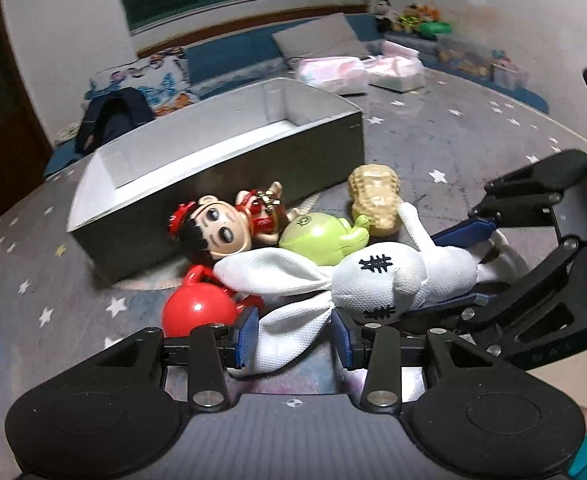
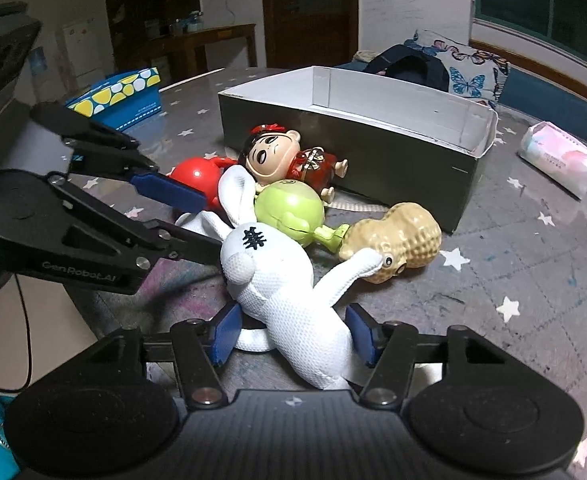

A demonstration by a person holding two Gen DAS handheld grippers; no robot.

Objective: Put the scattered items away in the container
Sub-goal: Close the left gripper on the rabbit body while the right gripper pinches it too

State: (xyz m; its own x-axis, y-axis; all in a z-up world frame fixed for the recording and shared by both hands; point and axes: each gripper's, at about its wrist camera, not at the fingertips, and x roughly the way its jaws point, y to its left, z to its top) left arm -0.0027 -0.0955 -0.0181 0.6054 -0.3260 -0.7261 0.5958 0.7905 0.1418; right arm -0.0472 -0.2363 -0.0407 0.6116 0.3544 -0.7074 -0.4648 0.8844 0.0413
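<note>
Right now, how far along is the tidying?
Nothing looks done: the box shows only bare white walls and floor. In hand: the white plush rabbit, its body between the right tool's pads and an ear between the left tool's. Still on the mat: the doll, red toy, green toy and peanut.
</note>
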